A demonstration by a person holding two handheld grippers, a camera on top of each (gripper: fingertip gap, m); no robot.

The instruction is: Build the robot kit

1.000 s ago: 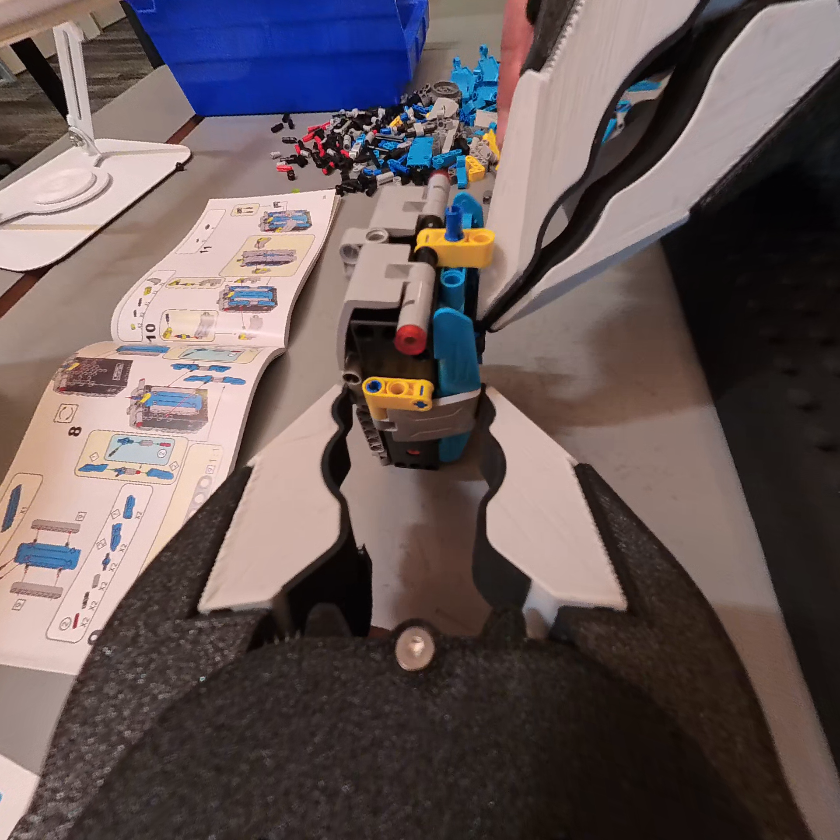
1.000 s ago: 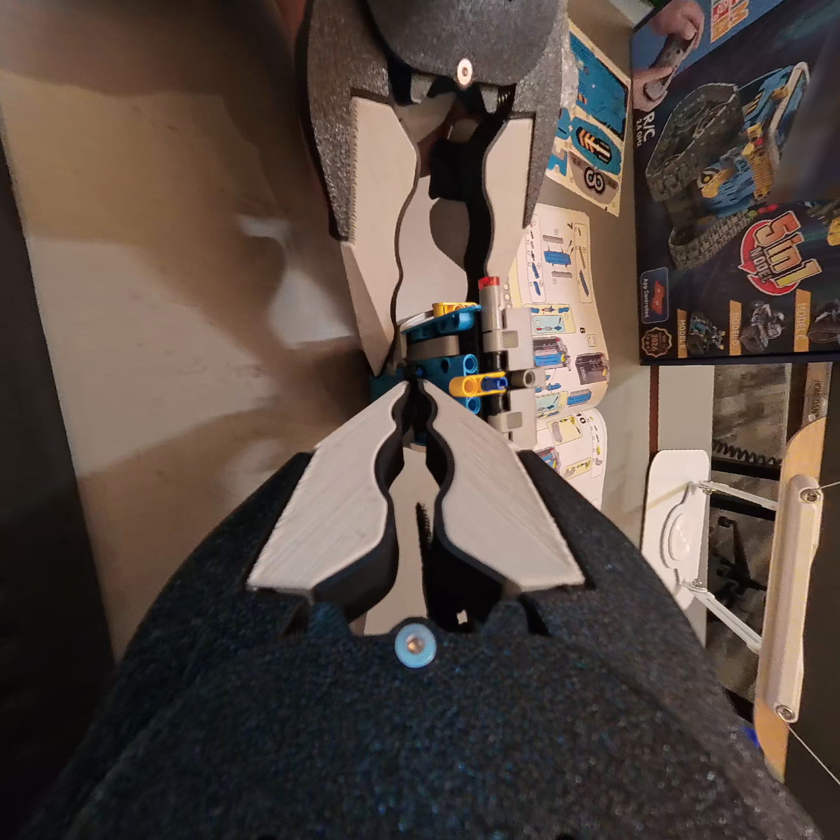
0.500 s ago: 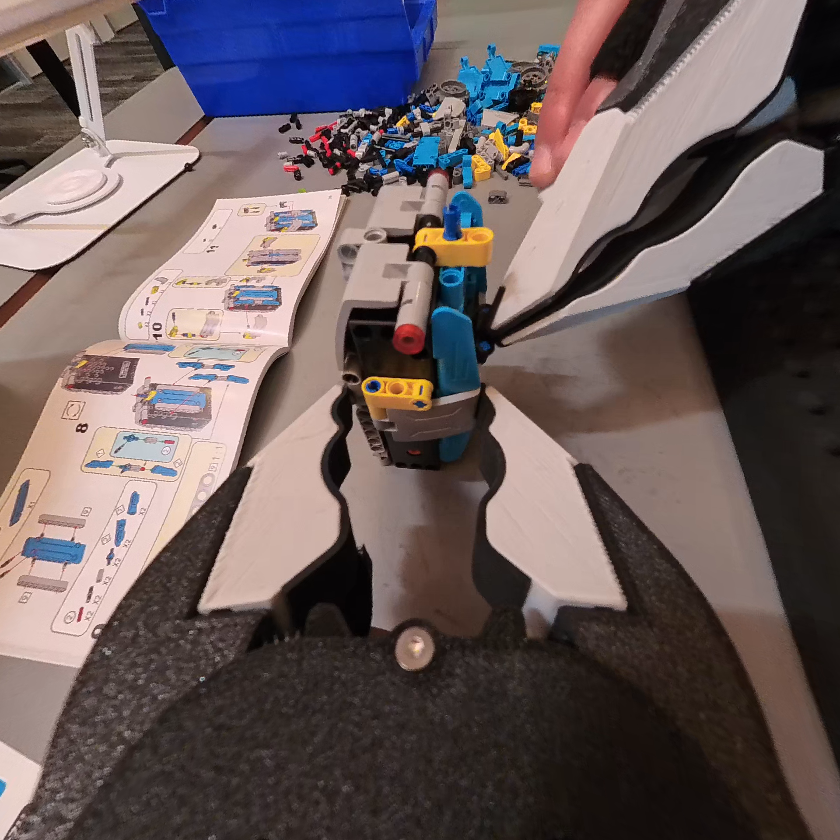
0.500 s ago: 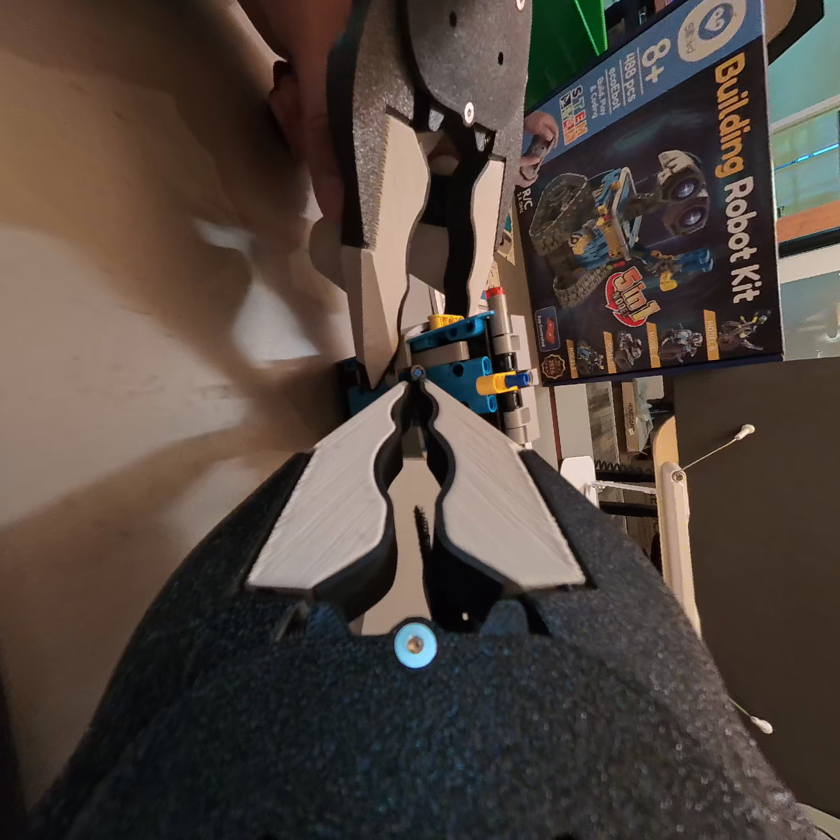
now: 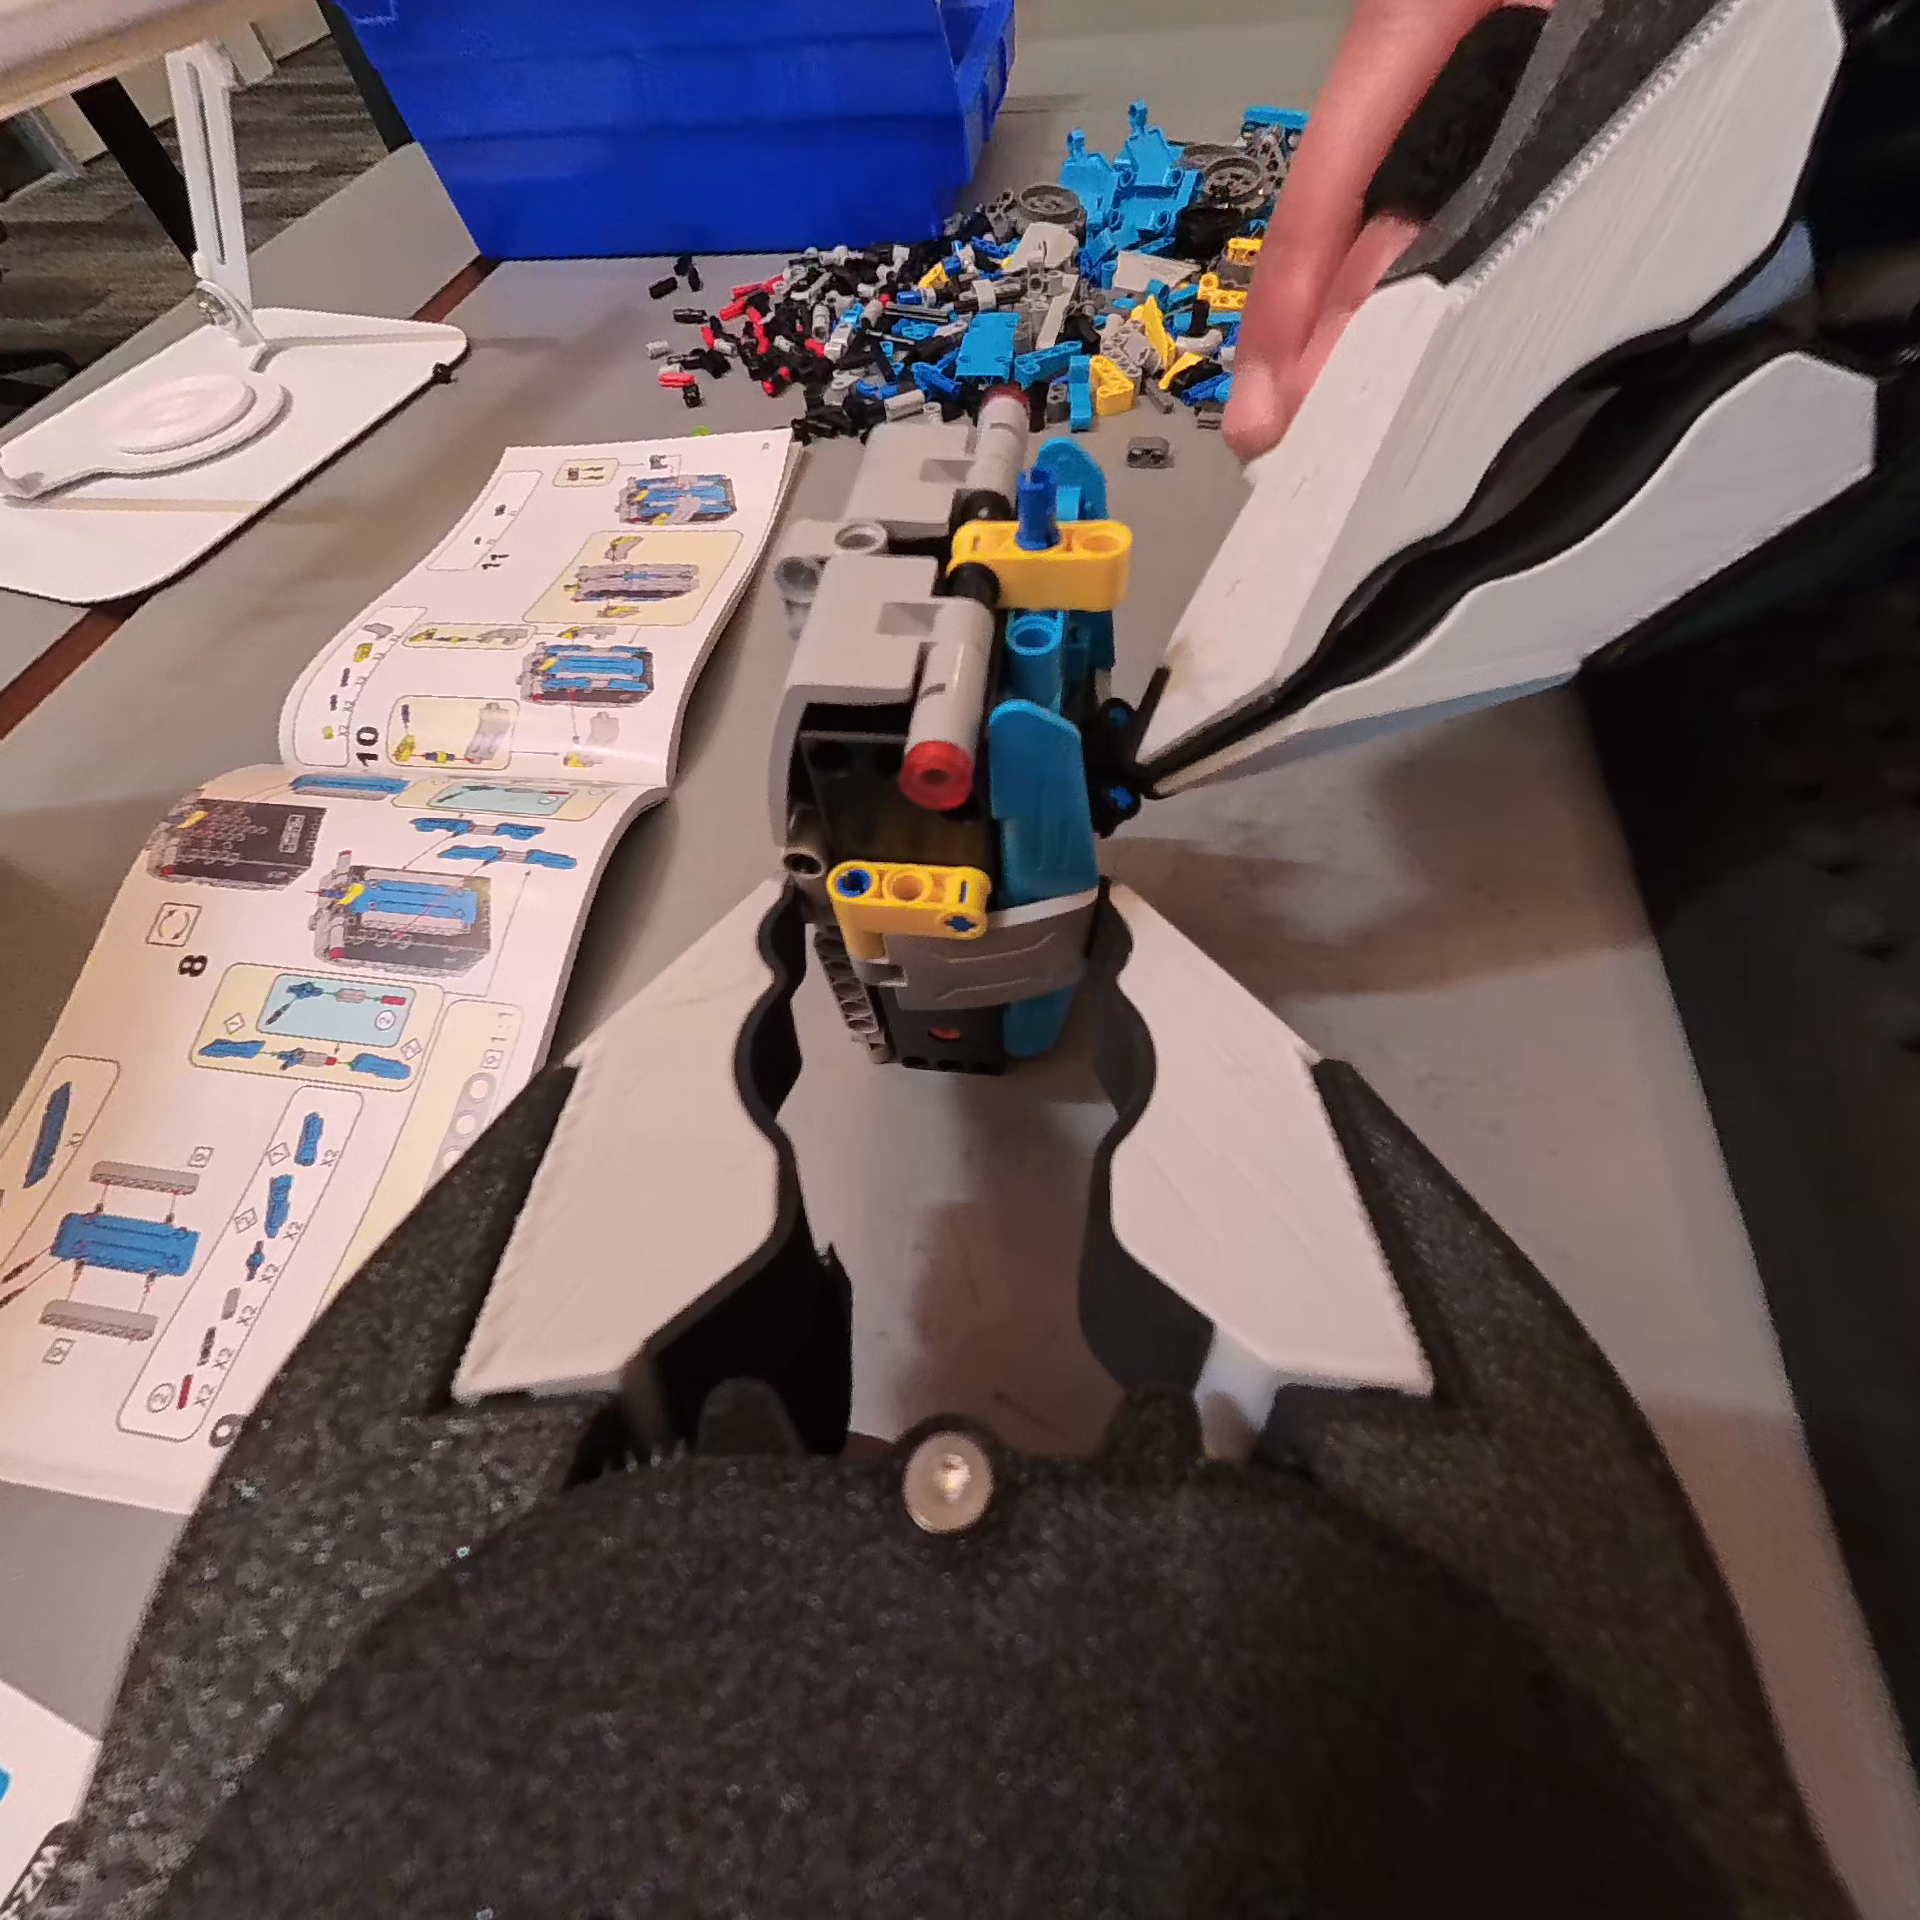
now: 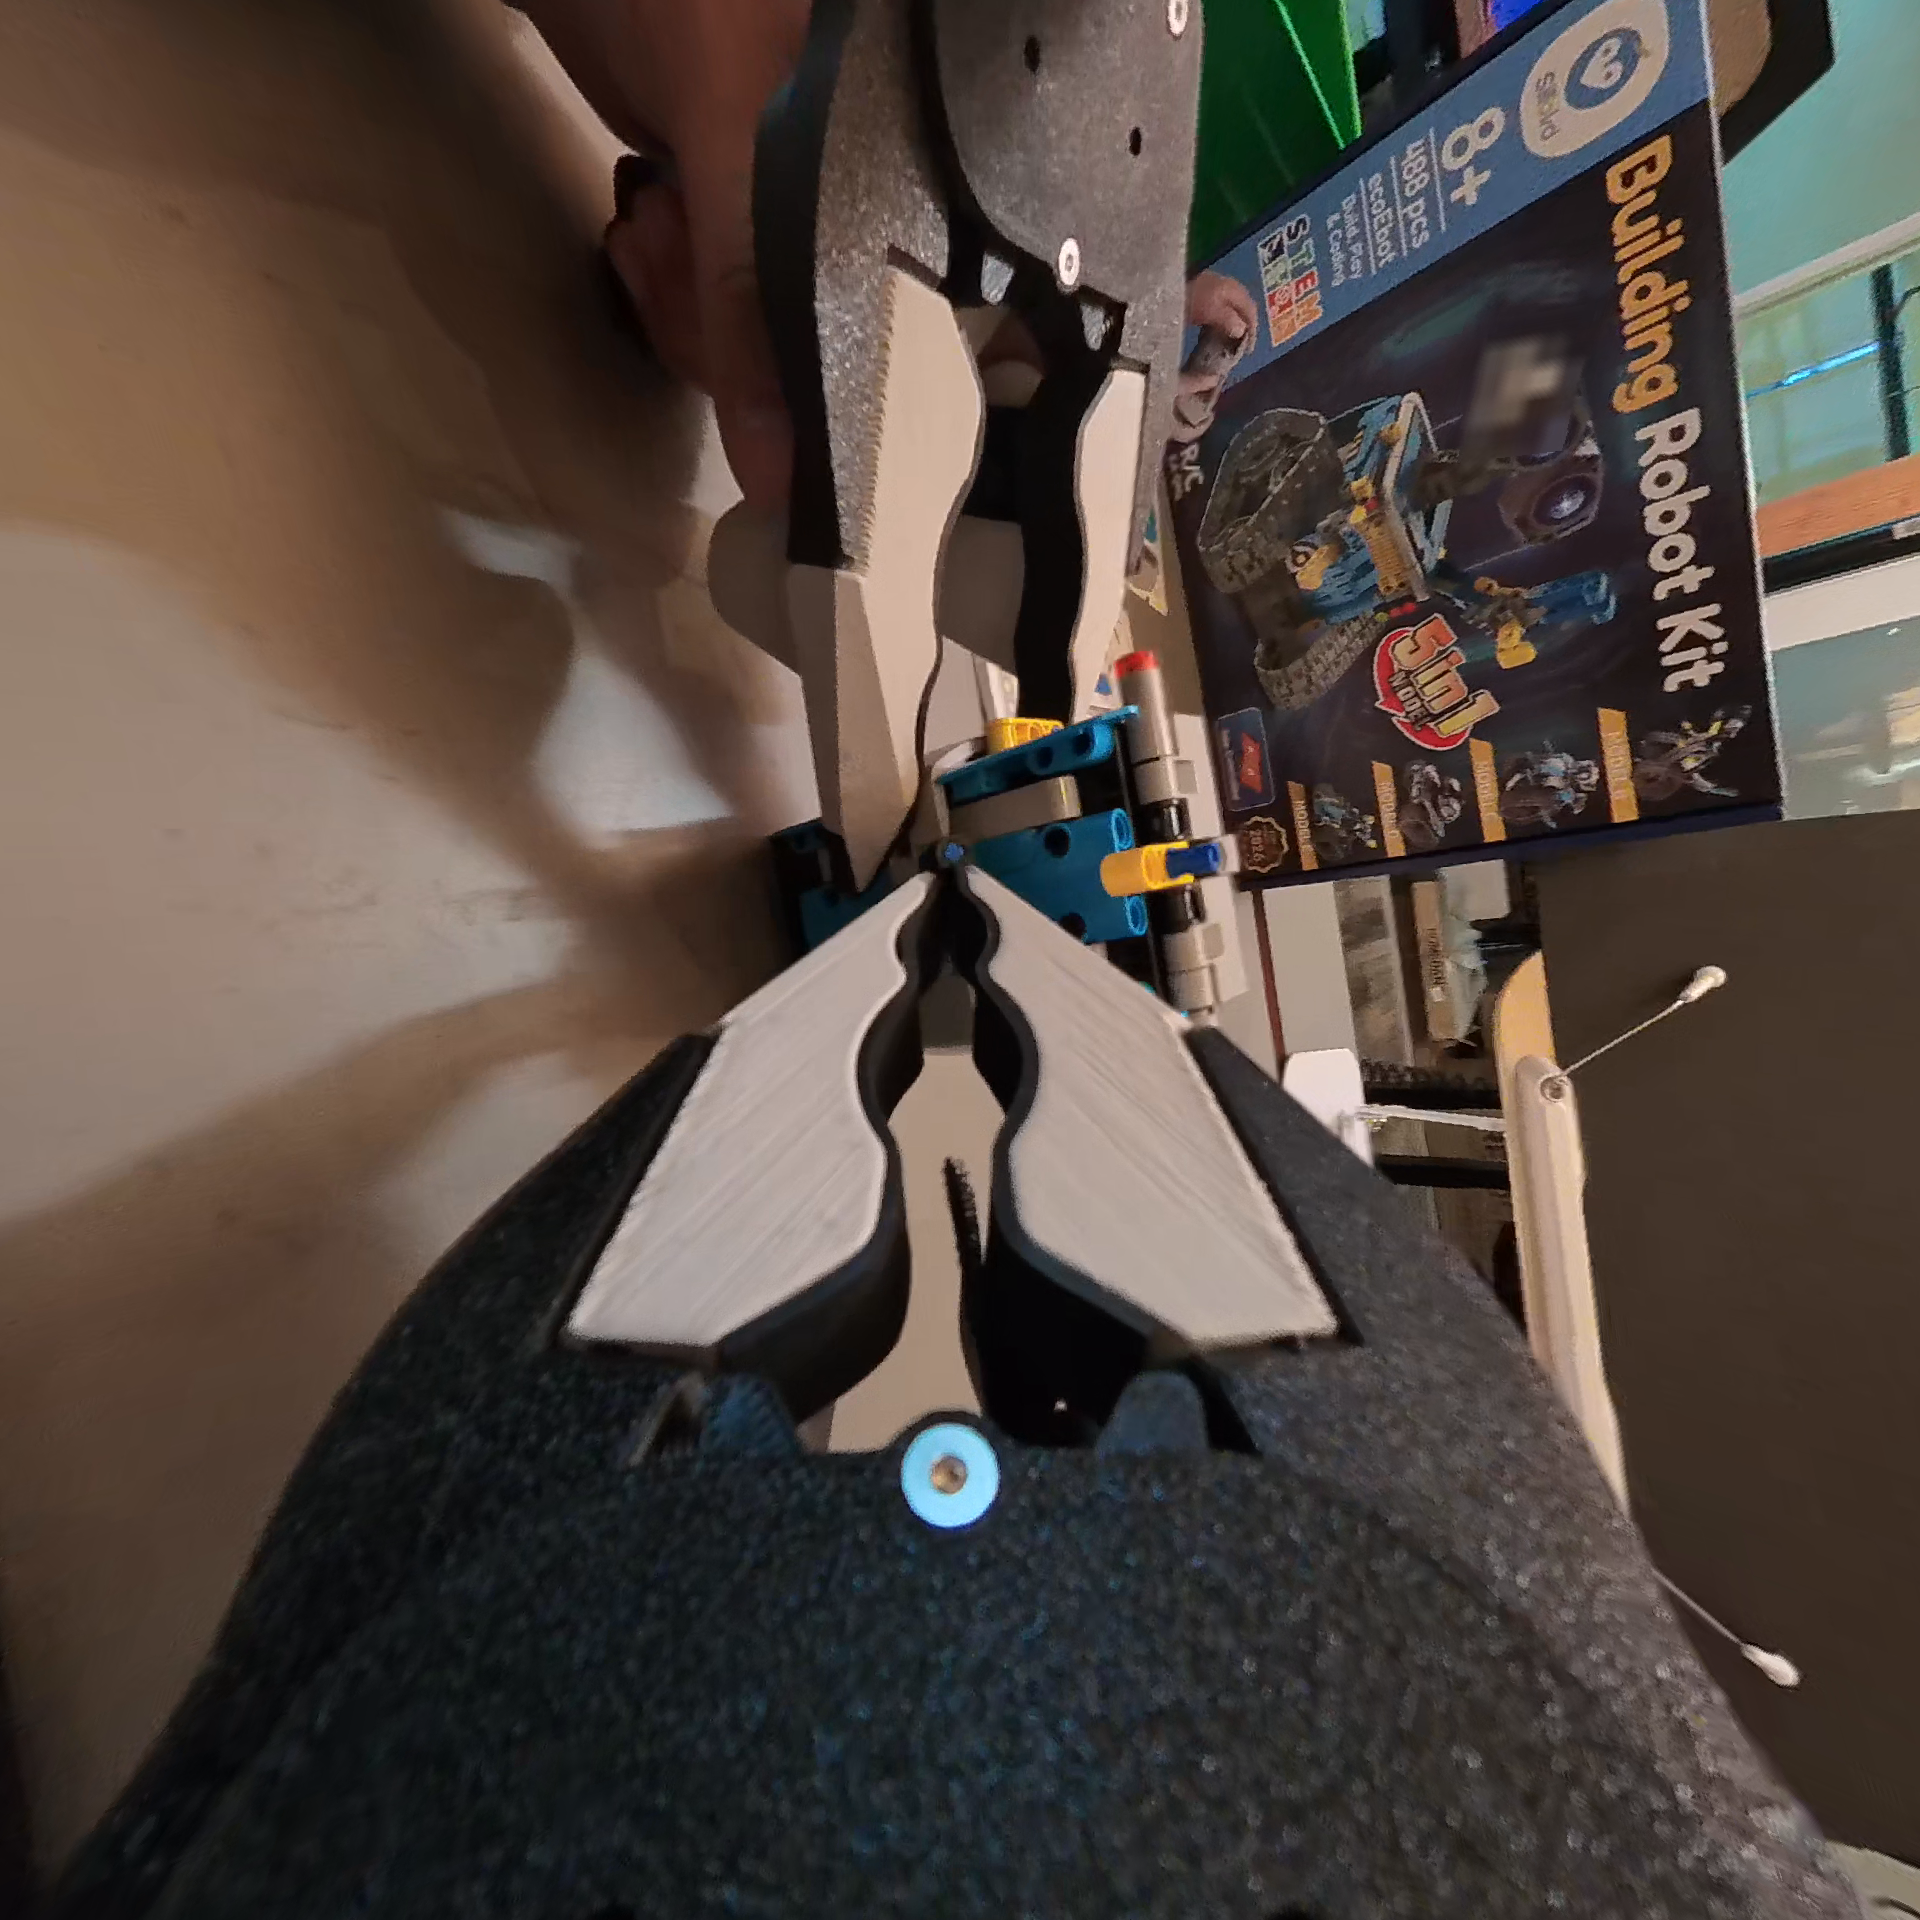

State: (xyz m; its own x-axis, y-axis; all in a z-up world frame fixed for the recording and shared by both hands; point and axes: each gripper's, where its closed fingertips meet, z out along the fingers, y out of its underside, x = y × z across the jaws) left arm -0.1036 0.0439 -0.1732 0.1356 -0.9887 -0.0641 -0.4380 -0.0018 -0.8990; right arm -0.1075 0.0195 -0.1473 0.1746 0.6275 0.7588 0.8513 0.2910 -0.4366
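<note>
A brick assembly (image 5: 935, 727) of grey, blue, yellow and black parts, with a red-tipped grey axle, stands on the grey table (image 5: 1351, 1039). My left gripper (image 5: 940, 899) is shut on its near end. My right gripper (image 5: 1153, 769) comes in from the upper right. It is shut on a small black pin with blue ends (image 5: 1117, 758) and holds it against the assembly's right side. In the right wrist view my right gripper (image 6: 948, 878) pinches the pin (image 6: 951, 854) at the assembly's blue side (image 6: 1049, 842). The left gripper's fingers (image 6: 883, 623) reach down from above.
An open instruction booklet (image 5: 416, 831) lies left of the assembly. A pile of loose pieces (image 5: 987, 322) and a blue bin (image 5: 675, 114) are at the back. A white stand (image 5: 187, 395) is at far left. A hand (image 5: 1309, 260) holds the right gripper. The kit box (image 6: 1475, 468) stands behind. My left and right fingertips are right by each other.
My right gripper has tilted flatter and swung to the right while its tips stay at the assembly's right side. My left gripper and the assembly have held still.
</note>
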